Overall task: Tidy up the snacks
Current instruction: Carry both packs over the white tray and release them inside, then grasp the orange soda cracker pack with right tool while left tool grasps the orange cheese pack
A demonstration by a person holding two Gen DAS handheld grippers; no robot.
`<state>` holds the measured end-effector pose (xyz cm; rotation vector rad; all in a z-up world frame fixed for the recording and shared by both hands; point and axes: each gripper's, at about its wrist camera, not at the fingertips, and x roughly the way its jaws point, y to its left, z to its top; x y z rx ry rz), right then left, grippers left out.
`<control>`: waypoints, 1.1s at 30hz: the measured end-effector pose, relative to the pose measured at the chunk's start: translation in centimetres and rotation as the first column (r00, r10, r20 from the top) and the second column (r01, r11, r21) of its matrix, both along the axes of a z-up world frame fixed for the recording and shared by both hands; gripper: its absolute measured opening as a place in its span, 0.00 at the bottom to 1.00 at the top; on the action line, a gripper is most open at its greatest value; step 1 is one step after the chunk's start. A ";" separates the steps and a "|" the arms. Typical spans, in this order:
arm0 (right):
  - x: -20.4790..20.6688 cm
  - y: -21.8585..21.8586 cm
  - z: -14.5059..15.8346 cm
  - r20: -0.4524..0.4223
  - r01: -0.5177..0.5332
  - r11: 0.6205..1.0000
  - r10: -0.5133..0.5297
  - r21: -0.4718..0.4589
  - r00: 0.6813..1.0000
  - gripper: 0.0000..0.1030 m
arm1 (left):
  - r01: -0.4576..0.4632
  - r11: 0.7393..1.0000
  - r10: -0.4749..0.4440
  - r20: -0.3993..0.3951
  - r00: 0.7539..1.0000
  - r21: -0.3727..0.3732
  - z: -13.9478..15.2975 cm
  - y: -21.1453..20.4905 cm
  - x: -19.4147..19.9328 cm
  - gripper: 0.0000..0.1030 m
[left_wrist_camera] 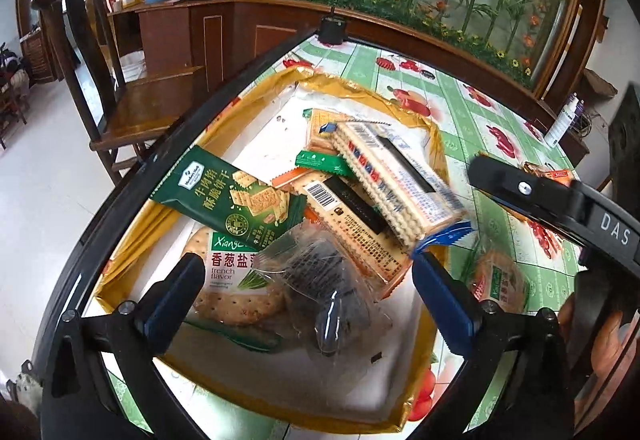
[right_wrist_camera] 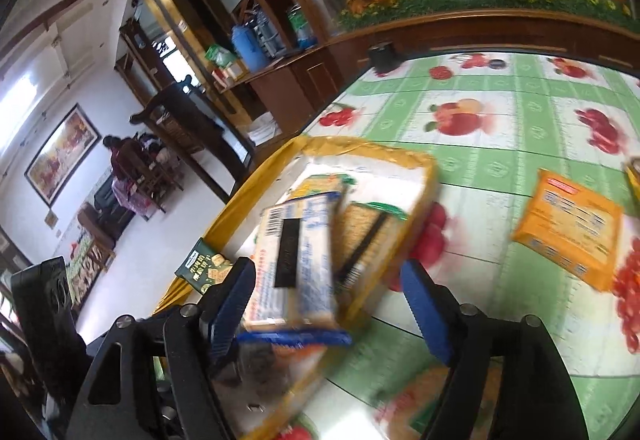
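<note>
A yellow-rimmed tray [left_wrist_camera: 434, 144] with a white floor holds several snack packs. My left gripper [left_wrist_camera: 310, 300] hovers over its near end, jaws wide open and gripping nothing. Below the gap lie a clear packet of dark biscuits [left_wrist_camera: 320, 280] and a round cracker pack [left_wrist_camera: 228, 280]. A green cracker packet [left_wrist_camera: 232, 196] leans on the left rim. A long blue-ended cracker pack [left_wrist_camera: 400, 180] lies across an orange barcode pack [left_wrist_camera: 352, 232]. My right gripper [right_wrist_camera: 330, 308] is open around that blue-ended pack [right_wrist_camera: 296, 260], which is blurred. Its right pad stands clear of the pack.
An orange packet [right_wrist_camera: 568, 232] and a round cracker pack [left_wrist_camera: 500, 280] lie on the green fruit-print tablecloth [right_wrist_camera: 500, 160] right of the tray. A wooden chair [left_wrist_camera: 132, 100] stands at the left. A white bottle [left_wrist_camera: 562, 120] stands by the far right edge.
</note>
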<state>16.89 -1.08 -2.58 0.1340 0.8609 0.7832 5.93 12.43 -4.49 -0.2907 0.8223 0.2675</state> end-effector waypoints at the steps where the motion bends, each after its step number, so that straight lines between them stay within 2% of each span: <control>1: 0.0 -0.7 0.1 -0.001 0.011 1.000 -0.011 0.005 1.000 0.75 | -0.002 1.000 0.002 0.002 1.000 0.008 0.2 -0.1 -0.1 1.00; 7: -0.2 -6.8 0.0 -0.011 0.113 0.993 -0.113 0.032 0.994 0.75 | -0.004 1.000 0.002 0.057 0.998 0.024 1.8 -1.4 -0.8 1.00; 13: -0.2 -12.5 0.0 -0.008 0.206 0.978 -0.206 0.037 0.979 0.75 | 0.096 0.994 -0.101 0.097 0.990 0.053 3.6 -5.5 0.5 1.00; 21: 0.1 -19.1 0.1 -0.006 0.314 0.949 -0.314 0.036 0.950 0.76 | 0.192 0.979 -0.197 0.085 0.977 0.063 3.9 -10.1 2.7 1.00; 26: 0.3 -22.1 -0.1 0.003 0.370 0.929 -0.370 0.025 0.929 0.80 | 0.227 0.971 -0.232 0.069 0.970 0.075 3.6 -12.3 3.9 1.00; 33: 1.2 -25.2 -0.1 0.006 0.441 0.898 -0.441 0.011 0.898 0.80 | 0.276 0.957 -0.281 0.053 0.958 0.092 3.2 -14.8 6.3 1.00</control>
